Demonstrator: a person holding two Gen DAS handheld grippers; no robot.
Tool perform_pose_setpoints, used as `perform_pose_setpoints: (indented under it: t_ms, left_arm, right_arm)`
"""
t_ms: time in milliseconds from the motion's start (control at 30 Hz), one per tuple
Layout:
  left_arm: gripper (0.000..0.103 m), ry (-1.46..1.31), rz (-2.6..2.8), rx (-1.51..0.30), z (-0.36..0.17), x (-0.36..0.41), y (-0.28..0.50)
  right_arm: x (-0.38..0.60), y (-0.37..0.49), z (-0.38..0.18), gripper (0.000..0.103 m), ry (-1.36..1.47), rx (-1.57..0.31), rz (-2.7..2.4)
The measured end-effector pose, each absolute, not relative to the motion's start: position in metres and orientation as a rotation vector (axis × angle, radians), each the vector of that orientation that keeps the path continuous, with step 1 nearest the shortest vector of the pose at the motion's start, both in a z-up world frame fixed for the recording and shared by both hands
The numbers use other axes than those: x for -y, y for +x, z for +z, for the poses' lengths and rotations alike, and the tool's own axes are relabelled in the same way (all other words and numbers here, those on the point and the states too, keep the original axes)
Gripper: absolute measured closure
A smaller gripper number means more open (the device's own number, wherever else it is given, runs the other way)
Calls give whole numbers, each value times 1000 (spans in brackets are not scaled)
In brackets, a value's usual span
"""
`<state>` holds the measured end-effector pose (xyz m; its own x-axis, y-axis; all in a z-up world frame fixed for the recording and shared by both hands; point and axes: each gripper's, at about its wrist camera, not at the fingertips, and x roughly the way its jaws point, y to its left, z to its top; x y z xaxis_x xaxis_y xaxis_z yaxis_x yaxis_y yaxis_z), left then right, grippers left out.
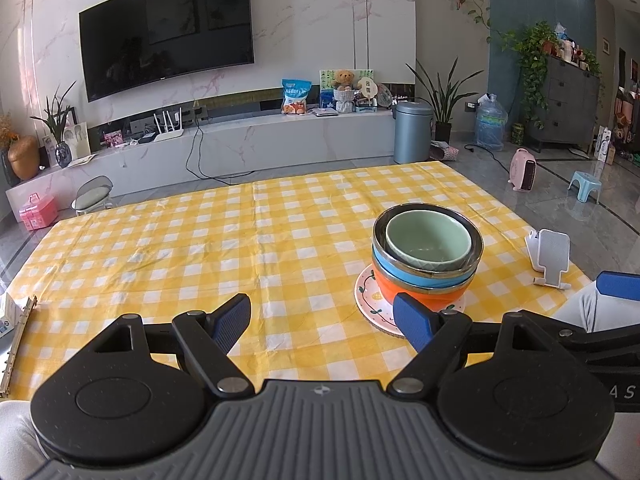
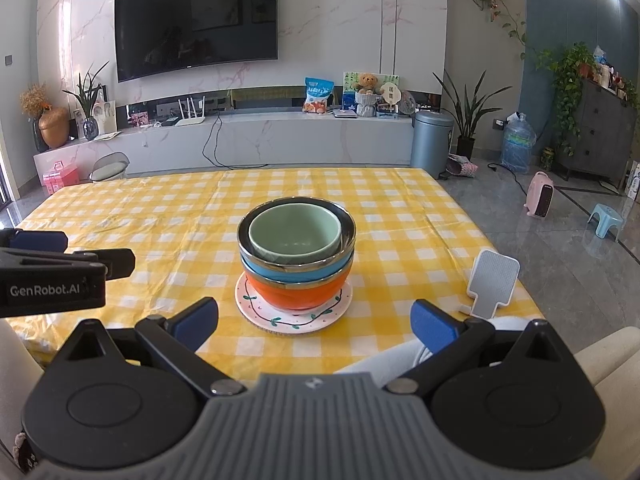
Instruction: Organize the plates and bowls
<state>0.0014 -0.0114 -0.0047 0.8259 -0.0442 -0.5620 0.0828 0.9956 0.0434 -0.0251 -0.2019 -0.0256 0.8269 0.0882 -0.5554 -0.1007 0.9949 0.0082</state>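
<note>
A stack stands on the yellow checked tablecloth (image 1: 200, 248): a pale green bowl (image 1: 428, 238) nested in a blue steel-rimmed bowl (image 1: 404, 272), on an orange bowl (image 1: 400, 292), on a white patterned plate (image 1: 370, 300). In the right wrist view the green bowl (image 2: 295, 234), blue bowl (image 2: 276, 272), orange bowl (image 2: 296, 294) and plate (image 2: 256, 304) sit straight ahead. My left gripper (image 1: 322, 314) is open and empty, near and left of the stack. My right gripper (image 2: 316, 320) is open and empty, just short of the plate.
A white phone stand (image 2: 492, 282) stands at the table's right edge, also in the left wrist view (image 1: 550, 258). A metal binder spine (image 1: 18, 344) lies at the left edge. The left gripper's body (image 2: 52, 276) shows at the left of the right wrist view.
</note>
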Motion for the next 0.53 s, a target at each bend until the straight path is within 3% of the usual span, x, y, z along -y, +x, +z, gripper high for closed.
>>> perform_pose_setpoints:
  t_ms: [533]
  left_arm:
    - [8,64,-68,-604,-7,13,2]
  right_arm:
    - [202,-22,-30,3,-7,-610,103]
